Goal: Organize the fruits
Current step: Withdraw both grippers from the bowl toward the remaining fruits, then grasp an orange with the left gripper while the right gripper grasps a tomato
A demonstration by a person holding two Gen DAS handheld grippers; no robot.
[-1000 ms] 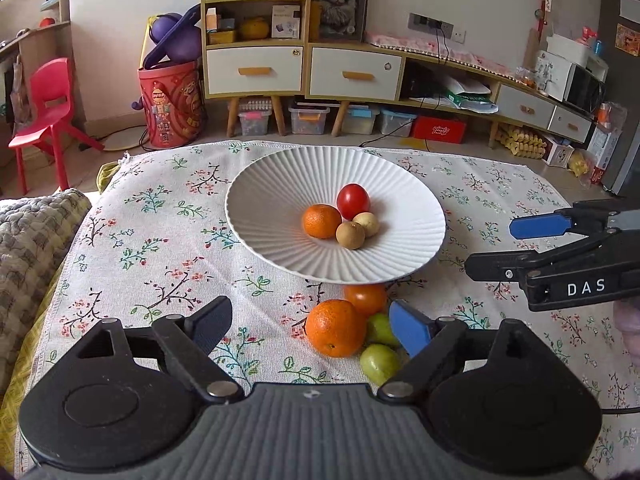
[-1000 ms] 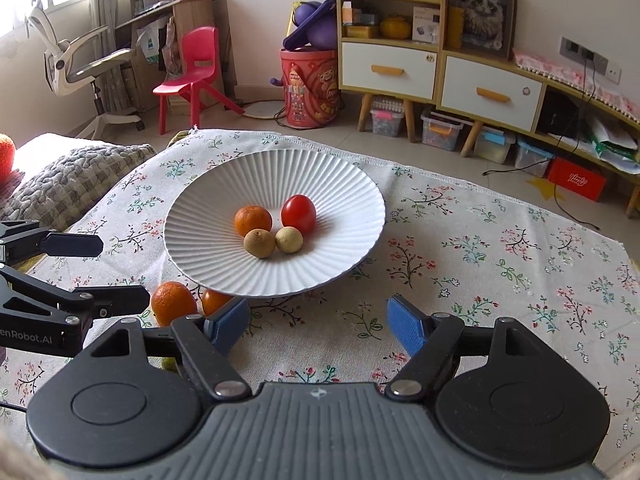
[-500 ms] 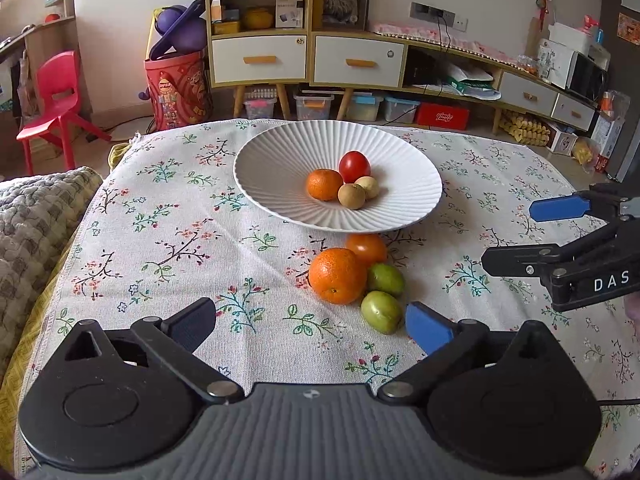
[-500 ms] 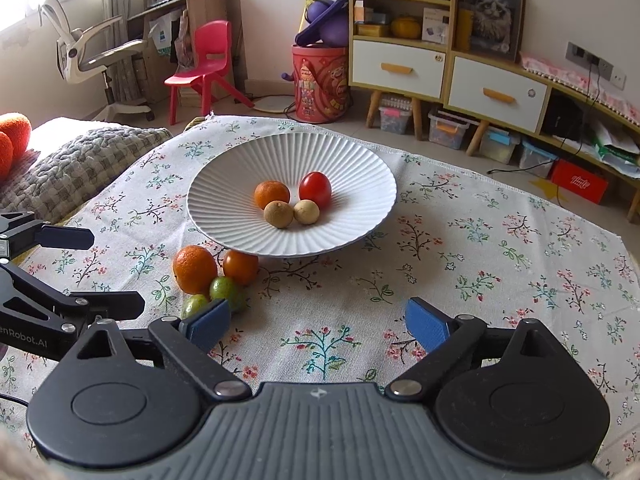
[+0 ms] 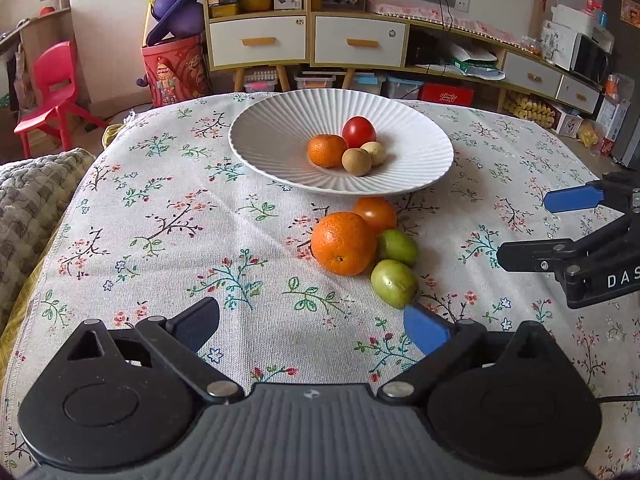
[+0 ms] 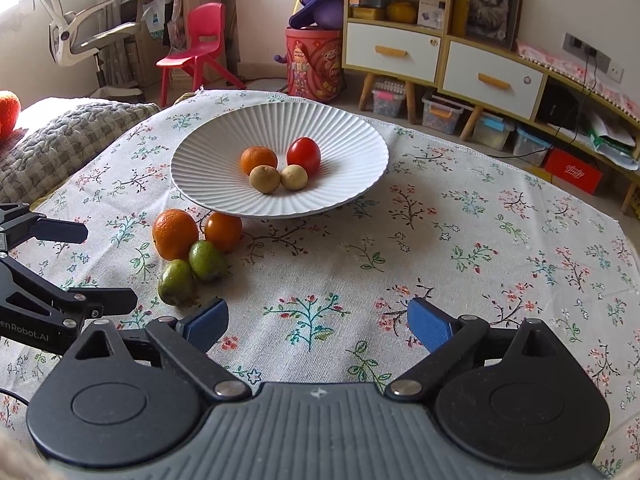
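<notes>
A white ribbed plate [image 5: 272,136] [image 6: 224,148] holds a small orange [image 5: 327,151], a red tomato [image 5: 359,131] and two tan round fruits [image 5: 357,162]. In front of it on the floral cloth lie a large orange [image 5: 343,243] [image 6: 175,234], an orange tomato [image 5: 375,213] [image 6: 223,231] and two green fruits [image 5: 394,283] [image 6: 207,261]. My left gripper [image 5: 312,326] is open and empty, just short of this group. My right gripper [image 6: 318,322] is open and empty, to the right of the group.
A grey knitted cushion [image 5: 28,208] lies off the table's left edge. Behind the table stand a wooden cabinet with drawers [image 5: 304,40], a red bin [image 5: 176,68] and a red child's chair [image 5: 52,92].
Both grippers have drawn back from the plate and risen, so the loose fruits in front of the plate now show in full. Both stay open. No fruit has moved.
</notes>
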